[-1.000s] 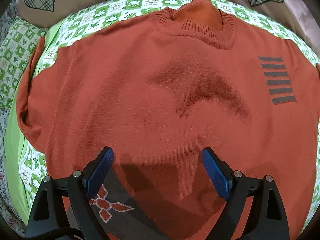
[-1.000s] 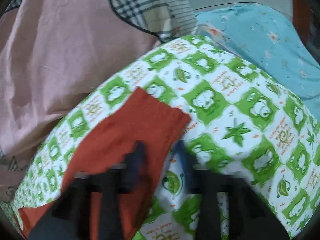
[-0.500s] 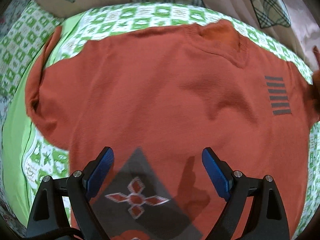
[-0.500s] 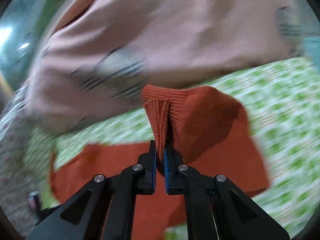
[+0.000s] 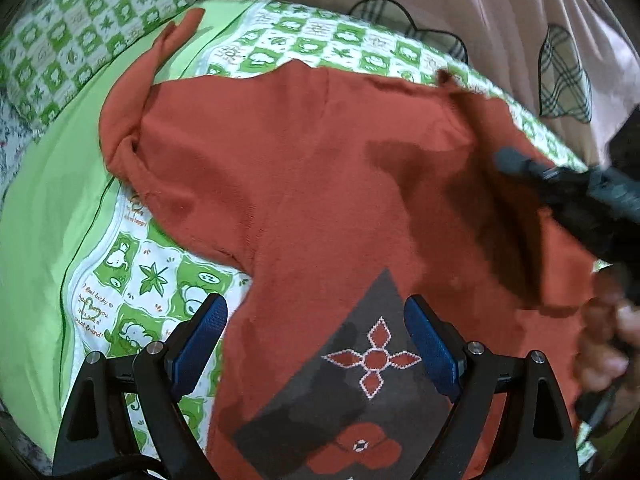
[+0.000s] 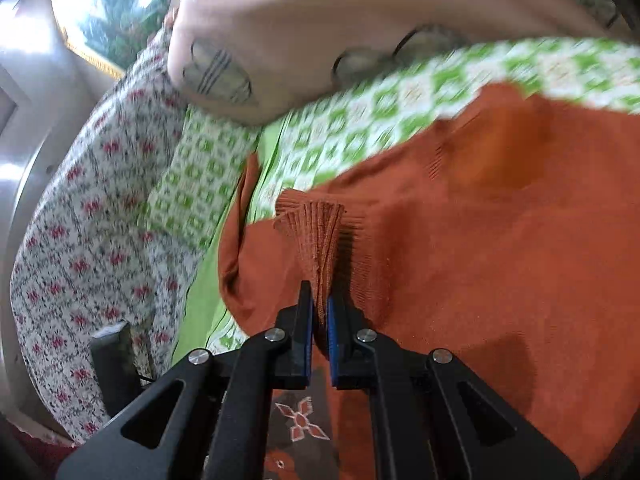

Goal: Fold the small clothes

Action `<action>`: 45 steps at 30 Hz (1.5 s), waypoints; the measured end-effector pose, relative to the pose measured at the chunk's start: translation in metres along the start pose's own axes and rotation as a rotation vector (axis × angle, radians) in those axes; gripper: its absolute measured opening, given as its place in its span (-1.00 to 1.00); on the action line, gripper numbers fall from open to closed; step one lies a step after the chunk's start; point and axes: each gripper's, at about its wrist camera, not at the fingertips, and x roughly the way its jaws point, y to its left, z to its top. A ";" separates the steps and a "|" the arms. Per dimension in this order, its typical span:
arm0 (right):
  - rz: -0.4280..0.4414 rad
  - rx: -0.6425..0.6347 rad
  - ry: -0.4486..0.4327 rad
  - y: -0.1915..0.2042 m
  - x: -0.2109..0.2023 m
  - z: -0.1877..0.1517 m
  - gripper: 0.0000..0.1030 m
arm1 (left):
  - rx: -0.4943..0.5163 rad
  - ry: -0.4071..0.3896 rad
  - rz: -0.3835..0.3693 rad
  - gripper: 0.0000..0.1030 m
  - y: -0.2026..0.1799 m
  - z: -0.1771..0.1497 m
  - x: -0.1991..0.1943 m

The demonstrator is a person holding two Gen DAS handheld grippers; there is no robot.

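Here, one sweater (image 5: 312, 184), two tools.

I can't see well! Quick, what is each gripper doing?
Left gripper: open, holding nothing.
Right gripper: shut on the ribbed cuff of the orange sweater.

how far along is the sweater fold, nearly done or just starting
Just starting. Done: the orange sweater lies spread on the green patterned sheet. In hand: the right gripper is shut on the ribbed cuff, holding that sleeve above the body; the left gripper is open over the hem pattern. Left: lay this sleeve down, fold the other sleeve, which is out to the side, then fold the body.
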 end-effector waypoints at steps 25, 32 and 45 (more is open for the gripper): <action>-0.180 0.248 -0.087 -0.080 -0.120 -0.057 -0.54 | 0.021 -0.030 -0.350 -0.95 -0.057 0.085 0.089; -0.271 0.244 -0.154 -0.096 -0.159 -0.055 -0.54 | 0.005 -0.190 -0.315 -0.95 -0.013 0.068 0.032; -0.571 0.186 -0.189 -0.157 -0.179 -0.002 0.08 | -0.045 -0.148 -0.220 -0.96 0.005 0.053 0.045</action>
